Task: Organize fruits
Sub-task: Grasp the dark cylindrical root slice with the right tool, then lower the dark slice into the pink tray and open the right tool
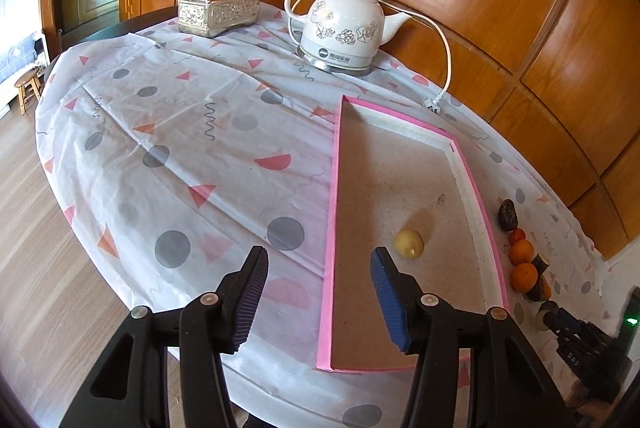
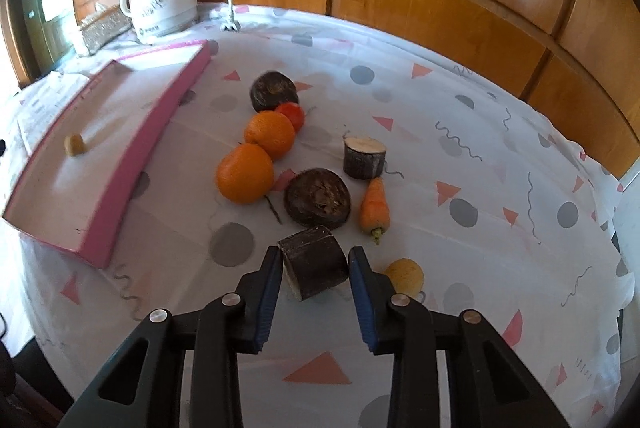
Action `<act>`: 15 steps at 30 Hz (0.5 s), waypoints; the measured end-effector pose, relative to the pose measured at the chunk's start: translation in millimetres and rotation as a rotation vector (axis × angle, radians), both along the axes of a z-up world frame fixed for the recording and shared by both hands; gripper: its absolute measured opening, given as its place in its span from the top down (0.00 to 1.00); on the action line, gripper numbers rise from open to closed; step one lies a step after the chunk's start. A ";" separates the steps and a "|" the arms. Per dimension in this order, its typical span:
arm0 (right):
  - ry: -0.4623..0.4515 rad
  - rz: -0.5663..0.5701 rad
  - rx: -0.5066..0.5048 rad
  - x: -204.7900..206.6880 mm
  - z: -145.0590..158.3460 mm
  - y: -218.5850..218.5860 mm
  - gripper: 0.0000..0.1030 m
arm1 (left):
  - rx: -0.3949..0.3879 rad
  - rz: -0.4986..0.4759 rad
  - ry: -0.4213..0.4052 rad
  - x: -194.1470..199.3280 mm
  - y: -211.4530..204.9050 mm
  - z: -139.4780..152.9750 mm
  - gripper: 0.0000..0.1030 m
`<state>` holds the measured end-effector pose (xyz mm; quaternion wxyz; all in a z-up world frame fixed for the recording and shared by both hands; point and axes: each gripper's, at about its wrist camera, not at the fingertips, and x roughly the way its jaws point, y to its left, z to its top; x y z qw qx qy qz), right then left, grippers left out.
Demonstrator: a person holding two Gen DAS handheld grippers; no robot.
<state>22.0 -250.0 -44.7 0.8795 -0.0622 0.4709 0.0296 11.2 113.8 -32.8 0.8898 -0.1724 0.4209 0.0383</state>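
Right gripper (image 2: 314, 270) clamped on dark log piece (image 2: 314, 262) on the cloth (image 2: 480, 148), pads against both sides; left gripper (image 1: 320, 278) released, empty, over pink tray (image 1: 332, 188) edge; yellow fruit (image 1: 409, 243) in tray; oranges (image 2: 256, 156) beside tray.

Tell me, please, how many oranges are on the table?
2. Both lie on the tablecloth beside the pink tray, touching each other: one orange nearer the camera, the other orange just behind it. None seems hidden.
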 end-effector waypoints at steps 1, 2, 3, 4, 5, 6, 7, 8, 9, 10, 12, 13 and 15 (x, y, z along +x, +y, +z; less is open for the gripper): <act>-0.006 0.003 0.012 -1.8 3.0 1.2 0.67 | 0.001 -0.001 0.001 0.0 -0.4 -0.4 0.46; -0.012 0.008 0.026 -3.5 7.1 3.1 0.67 | 0.000 -0.003 0.003 0.0 -0.4 -1.1 0.46; -0.015 0.012 0.040 -4.3 10.0 4.4 0.67 | 0.000 -0.004 0.004 0.0 -0.6 -1.6 0.46; -0.017 0.018 0.060 -4.6 13.3 6.5 0.67 | 0.000 -0.003 0.006 0.2 -0.4 -2.5 0.45; -0.019 0.028 0.084 -4.8 17.0 9.8 0.67 | -0.001 -0.003 0.008 0.2 -0.1 -2.9 0.44; -0.022 0.037 0.102 -4.6 19.8 12.7 0.67 | -0.001 -0.003 0.010 0.1 0.2 -3.5 0.43; -0.024 0.048 0.118 -3.8 23.0 16.9 0.67 | -0.002 -0.003 0.010 0.0 0.6 -3.7 0.43; -0.024 0.065 0.139 -2.0 26.6 23.6 0.67 | -0.002 -0.002 0.011 0.0 1.0 -3.9 0.42; -0.024 0.080 0.156 -0.4 29.0 29.1 0.67 | -0.002 -0.002 0.012 -0.1 1.5 -4.3 0.42; -0.022 0.100 0.174 1.7 31.4 36.5 0.67 | -0.002 -0.002 0.014 -0.2 1.2 -4.3 0.42; -0.019 0.139 0.197 6.2 34.7 52.1 0.67 | -0.004 -0.003 0.017 0.1 2.0 -5.4 0.41; -0.015 0.156 0.207 8.2 35.3 59.2 0.67 | -0.005 -0.005 0.018 0.2 2.7 -5.8 0.41; -0.007 0.200 0.224 13.4 36.6 78.5 0.67 | -0.007 -0.002 0.021 0.0 3.8 -6.5 0.41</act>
